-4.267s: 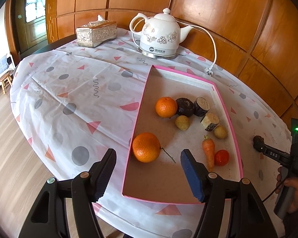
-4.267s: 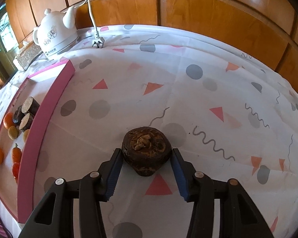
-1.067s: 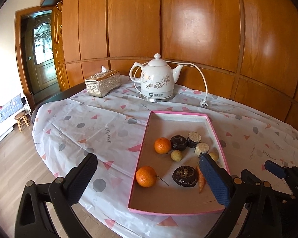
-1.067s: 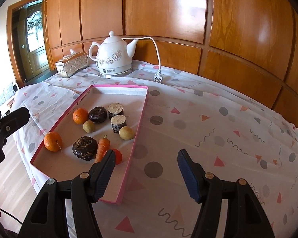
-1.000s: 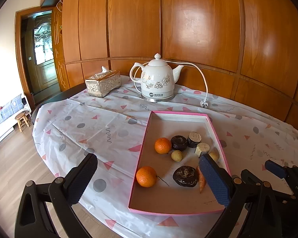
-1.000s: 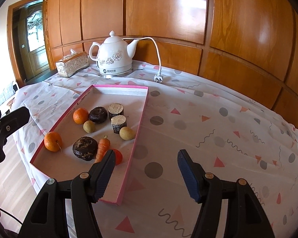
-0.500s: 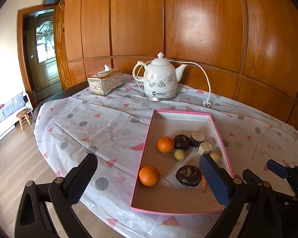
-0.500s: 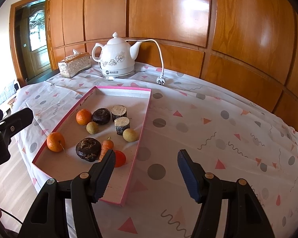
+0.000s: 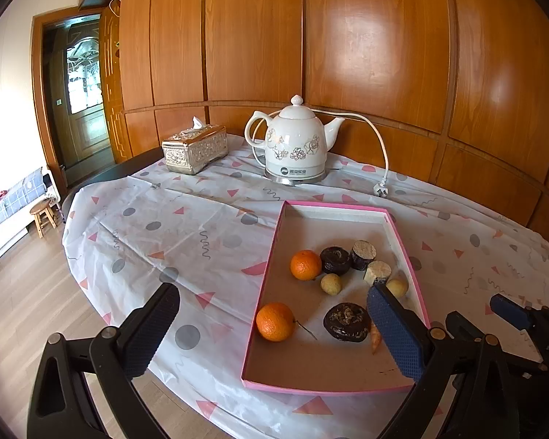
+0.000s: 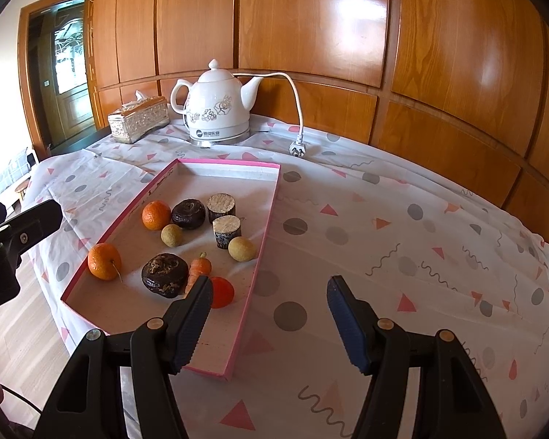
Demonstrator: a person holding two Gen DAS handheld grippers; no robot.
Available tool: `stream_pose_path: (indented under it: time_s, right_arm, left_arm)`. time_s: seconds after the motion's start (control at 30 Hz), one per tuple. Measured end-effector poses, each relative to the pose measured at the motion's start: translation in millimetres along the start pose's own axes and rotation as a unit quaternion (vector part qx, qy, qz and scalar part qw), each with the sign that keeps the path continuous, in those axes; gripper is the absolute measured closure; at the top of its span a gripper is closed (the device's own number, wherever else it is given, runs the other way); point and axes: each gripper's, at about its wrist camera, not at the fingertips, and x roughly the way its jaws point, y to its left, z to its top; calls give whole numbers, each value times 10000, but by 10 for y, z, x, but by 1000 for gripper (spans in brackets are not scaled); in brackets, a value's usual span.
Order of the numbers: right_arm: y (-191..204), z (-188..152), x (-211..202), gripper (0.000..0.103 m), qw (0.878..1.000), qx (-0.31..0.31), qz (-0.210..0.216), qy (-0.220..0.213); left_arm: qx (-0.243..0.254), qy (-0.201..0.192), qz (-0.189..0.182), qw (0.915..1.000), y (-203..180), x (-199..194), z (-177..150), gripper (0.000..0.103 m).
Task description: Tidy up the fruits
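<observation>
A pink-rimmed tray [image 9: 263, 300] [image 10: 263, 226] lies on the patterned tablecloth. It holds two oranges [image 9: 274, 321] [image 10: 104, 260], two dark round fruits [image 9: 347, 321] [image 10: 165, 274], two cut stumps [image 10: 226, 231], two small yellow fruits [image 10: 241, 248], a carrot [image 10: 198, 270] and a red tomato [image 10: 221, 292]. My left gripper [image 9: 274, 329] is open and empty, held high in front of the tray's near end. My right gripper [image 10: 269, 314] is open and empty, above the tray's right rim and the cloth.
A white floral kettle [image 9: 295, 146] [image 10: 217, 113] with a cord and plug [image 10: 298, 150] stands behind the tray. A silver tissue box [image 9: 194, 148] sits at the back left. Wood panelling backs the table. The floor drops off at the left.
Over four seconds, the dark fruit held by my right gripper went into the tray and both grippers drew back and up. In the last second both views rise slightly.
</observation>
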Motion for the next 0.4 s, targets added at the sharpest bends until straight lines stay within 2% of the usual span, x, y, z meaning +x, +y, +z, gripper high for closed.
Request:
stream_pose_path:
  time_s: [0.4]
  right_arm:
    - [-51, 1, -5, 37, 10000, 76, 0, 5]
  left_arm:
    - [19, -68, -50, 10000, -11, -30, 1, 0]
